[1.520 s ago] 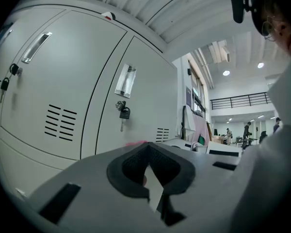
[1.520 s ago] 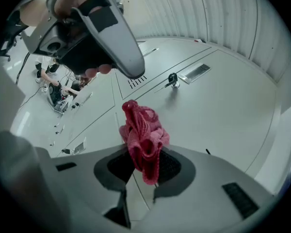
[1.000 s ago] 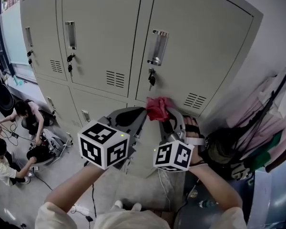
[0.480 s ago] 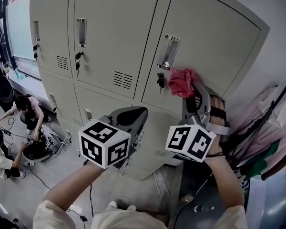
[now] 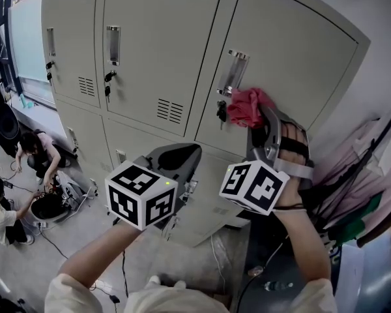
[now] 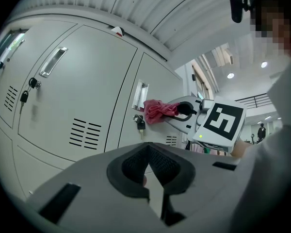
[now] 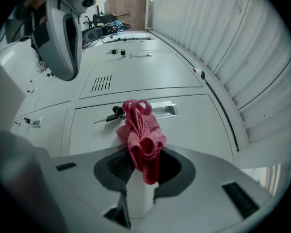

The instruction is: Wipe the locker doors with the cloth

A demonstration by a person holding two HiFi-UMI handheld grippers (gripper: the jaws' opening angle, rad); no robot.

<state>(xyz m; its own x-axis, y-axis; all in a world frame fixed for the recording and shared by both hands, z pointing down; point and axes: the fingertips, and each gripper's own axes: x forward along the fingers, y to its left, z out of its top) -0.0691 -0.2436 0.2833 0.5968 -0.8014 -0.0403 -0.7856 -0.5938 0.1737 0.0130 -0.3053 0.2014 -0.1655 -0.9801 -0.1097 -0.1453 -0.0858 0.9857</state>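
Right gripper (image 7: 142, 171) jaws clamped on bunched red cloth (image 7: 141, 135). Cloth against rightmost upper locker door (image 5: 300, 57), just beside key (image 5: 220, 113), under handle (image 5: 232, 72). Left gripper (image 6: 148, 165) jaws together, empty, held lower, clear of lockers.

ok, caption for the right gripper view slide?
Right gripper shut on a bunched red cloth, held up to a locker door near its recessed handle and key.

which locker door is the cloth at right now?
The rightmost upper door. The right gripper holds the red cloth just below that door's handle, beside its key.
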